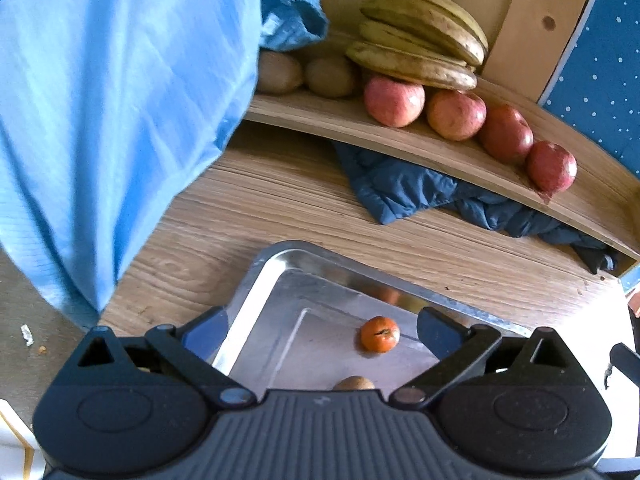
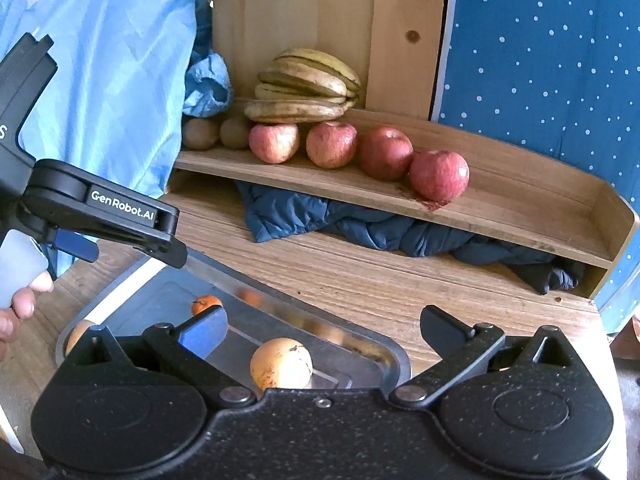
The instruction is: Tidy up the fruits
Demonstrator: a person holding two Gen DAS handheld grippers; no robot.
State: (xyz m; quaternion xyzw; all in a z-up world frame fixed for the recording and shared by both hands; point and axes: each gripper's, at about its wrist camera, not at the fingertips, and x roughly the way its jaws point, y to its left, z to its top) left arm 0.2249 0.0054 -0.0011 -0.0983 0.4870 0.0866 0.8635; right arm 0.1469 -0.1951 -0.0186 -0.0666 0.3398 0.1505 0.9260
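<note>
Four red, faintly streaked apples [image 2: 384, 152] sit in a row along the front of a low wooden shelf [image 2: 520, 204], with a bunch of yellow-brown, spotted bananas [image 2: 304, 88] stacked behind them and two brown kiwis [image 2: 236, 132] at the left end. A metal tray [image 1: 256, 292] rests on the wooden tabletop [image 1: 280, 200] just below the shelf; in it lie a small orange tangerine [image 1: 380, 334] and a brown fruit [image 1: 354, 383] mostly hidden by the gripper body. The left gripper [image 1: 322, 330] hangs over the tray with its jaws spread wide and nothing between them. The right gripper [image 2: 324, 330] is likewise wide open and empty above the tray. Only the right wrist view shows the pale yellow-orange round fruit [image 2: 281, 363] near the tray's close edge, another pale fruit [image 2: 76, 336] at its left corner, and a hand [image 2: 22, 300] holding the left gripper. A dark blue quilted cloth [image 1: 400, 188] is bunched under the shelf, and a light blue garment [image 1: 120, 100] fills the left side.
</note>
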